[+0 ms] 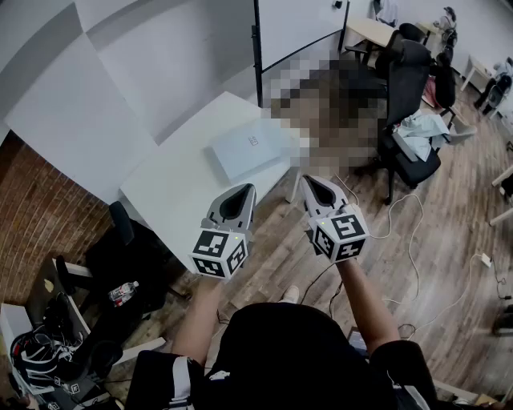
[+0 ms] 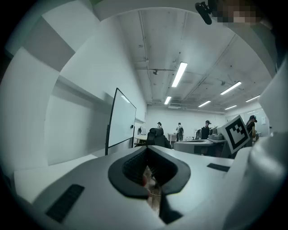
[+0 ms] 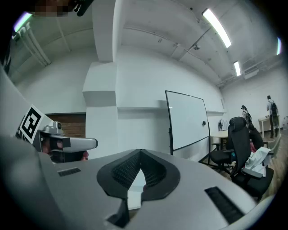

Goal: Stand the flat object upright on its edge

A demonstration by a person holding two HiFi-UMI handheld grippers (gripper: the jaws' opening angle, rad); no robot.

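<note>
**Office rm, white counter: both tongs shut & empty, box lying flat**

Wood floor [image 1: 417,264] office rm w/ a long white counter [image 1: 172,188] set along a white wall. Brick wall [image 1: 32,208] sits off the counter's near-left end, and a whiteboard [image 1: 296,24] stands beyond its far end.

On the counter top, toward the far-right corner, a pale flat box [image 1: 250,148] lies on its broad face, not on edge. Nothing touches it.

Person's left tongs [image 1: 243,192] are held in the air at the counter's near edge, well short of the box. Jaws are closed tip to tip. In the left gripper view the ribbed pads [image 2: 135,167] meet at the front w/ nothing between them, and only floor shows thru the slot below.

Off the counter's near-right corner, over the floor, the right tongs [image 1: 315,188] are held at about the same level, apart from the left pair. These are closed too & grip nothing. In the right gripper view a bit of white counter shows thru the gap under the tips.

Black office chairs [image 1: 409,76] stand to the right of the counter's far end. Cables [image 1: 413,232] trail over the floor on that side. A water bottle [image 1: 122,293] lies among dark gear by the counter's near-left end. Several people [image 2: 180,130] stand far beyond the counter.
</note>
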